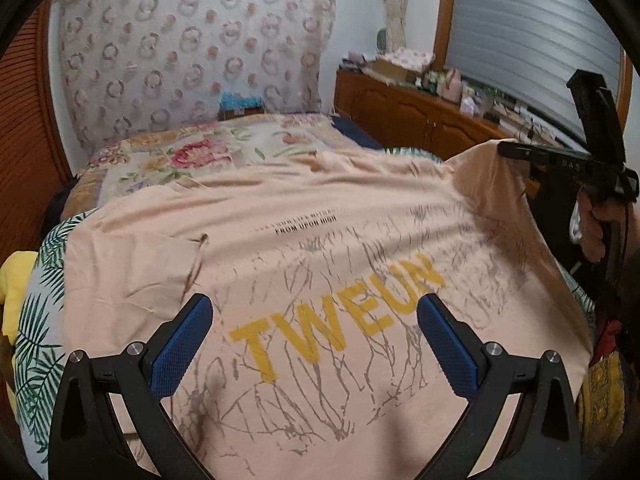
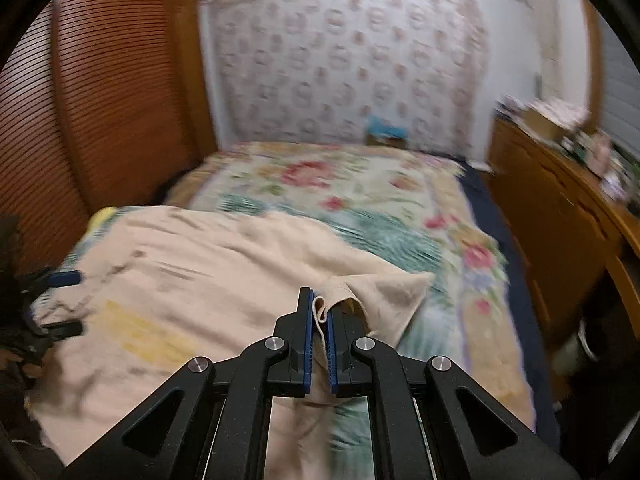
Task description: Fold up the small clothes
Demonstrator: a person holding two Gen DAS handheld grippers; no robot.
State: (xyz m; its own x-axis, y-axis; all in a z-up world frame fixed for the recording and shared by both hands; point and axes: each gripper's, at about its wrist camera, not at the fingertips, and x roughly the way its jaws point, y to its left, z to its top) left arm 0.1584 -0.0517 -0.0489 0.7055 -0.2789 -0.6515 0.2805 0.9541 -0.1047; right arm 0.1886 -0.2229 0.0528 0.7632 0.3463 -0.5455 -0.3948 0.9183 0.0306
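T-shirt [image 1: 304, 264] lies spread on the bed [image 2: 360, 184], print up; my right gripper [image 2: 319, 322] pinches its far right corner, raised, while my left gripper [image 1: 316, 340] hovers wide open, nearer the printed middle

Soft even daylight; right wrist view motion-blurred (fisheye bends, darkens edges)

A home bedroom: a bed under a floral quilted bedspread [image 2: 340, 184], a rose-patterned fabric hanging [image 1: 192, 48] on the wall behind it, a cluttered brown wooden sideboard [image 1: 416, 116], and a slatted wooden wardrobe door [image 2: 80, 100].
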